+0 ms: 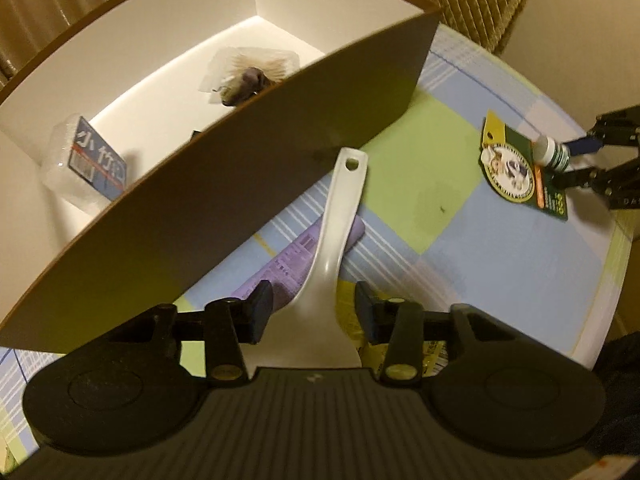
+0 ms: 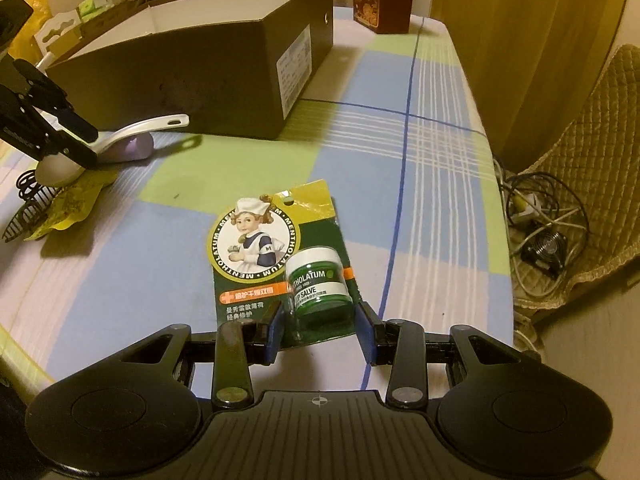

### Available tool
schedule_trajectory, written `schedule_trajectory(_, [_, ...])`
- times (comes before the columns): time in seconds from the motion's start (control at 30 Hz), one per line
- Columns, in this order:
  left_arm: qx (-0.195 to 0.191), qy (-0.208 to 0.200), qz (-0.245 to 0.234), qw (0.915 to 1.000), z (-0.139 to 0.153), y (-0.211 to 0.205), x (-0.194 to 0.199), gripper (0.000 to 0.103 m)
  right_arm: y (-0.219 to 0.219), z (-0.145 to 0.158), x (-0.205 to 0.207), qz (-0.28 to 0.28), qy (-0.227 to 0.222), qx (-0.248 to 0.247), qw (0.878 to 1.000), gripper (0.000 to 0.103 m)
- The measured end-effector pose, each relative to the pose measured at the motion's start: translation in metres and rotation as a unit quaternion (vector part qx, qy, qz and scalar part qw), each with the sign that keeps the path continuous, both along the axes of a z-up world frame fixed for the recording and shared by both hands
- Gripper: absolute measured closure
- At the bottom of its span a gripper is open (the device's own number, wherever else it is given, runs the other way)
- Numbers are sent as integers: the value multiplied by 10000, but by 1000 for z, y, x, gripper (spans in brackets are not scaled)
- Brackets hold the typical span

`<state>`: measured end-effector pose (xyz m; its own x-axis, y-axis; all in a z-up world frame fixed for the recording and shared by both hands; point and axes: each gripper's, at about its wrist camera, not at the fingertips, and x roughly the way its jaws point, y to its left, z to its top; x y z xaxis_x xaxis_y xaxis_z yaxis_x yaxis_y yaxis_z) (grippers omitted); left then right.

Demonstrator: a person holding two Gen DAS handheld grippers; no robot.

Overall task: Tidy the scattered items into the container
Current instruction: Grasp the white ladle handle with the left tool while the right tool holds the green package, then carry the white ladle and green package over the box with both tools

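- Claw of the left hand (image 1: pixel 312 312) straddles a white rice paddle (image 1: pixel 332 248); its pads sit on either side where handle widens into blade, with gaps showing, so nothing is pinched.
- Rice paddle lies across a purple packet (image 1: pixel 296 256) and a yellow packet (image 2: pixel 76 200), handle end reaching toward the brown box wall.
- Right claw (image 2: pixel 322 332) frames the jar of a Mentholatum lip salve card (image 2: pixel 276 248); whether its blue pads (image 2: pixel 276 332) actually press the blister I cannot tell.
- Card lies flat on the checked cloth of the desk (image 2: pixel 420 160), well apart from the paddle.
- Brown cardboard box (image 1: pixel 256 168), white inside, stands open just beyond the paddle; it contains a clear bamboo-pick case (image 1: pixel 88 160) and a clear bag with something dark (image 1: pixel 248 72).
- Black comb (image 2: pixel 24 216) lies beside the yellow packet.
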<state>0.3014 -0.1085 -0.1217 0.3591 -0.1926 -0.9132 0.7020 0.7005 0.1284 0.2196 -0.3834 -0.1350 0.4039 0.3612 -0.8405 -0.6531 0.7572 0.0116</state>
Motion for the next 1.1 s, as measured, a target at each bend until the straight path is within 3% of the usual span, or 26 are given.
schedule_trajectory(0.3, [172, -126, -57, 9998, -15, -9, 3, 69, 1, 0, 1, -38, 15, 24, 10000, 67])
schedule_trajectory(0.43, [247, -280, -102, 9993, -14, -8, 2, 84, 1, 0, 2, -75, -1, 72, 9999, 67])
schedule_trajectory(0.53, [279, -357, -134, 9989, -13, -7, -1, 88, 1, 3, 3, -113, -39, 128, 9998, 66])
schedule_trajectory(0.6, [236, -444, -106, 9987, -10, -4, -4, 91, 2, 6, 3, -101, -63, 172, 9998, 63])
schedule_trajectory(0.7, [121, -620, -111, 9979, -1, 1, -8, 103, 3, 11, 3, -67, -177, 244, 9995, 44])
schedule_trajectory(0.8, [30, -627, -77, 9980, 6, 6, -8, 103, 8, 12, 5, -5, -221, 247, 9995, 43])
schedule_trajectory(1.1, [261, -502, -22, 9984, -6, 5, -3, 99, 20, 7, 6, 153, -176, 252, 9994, 43])
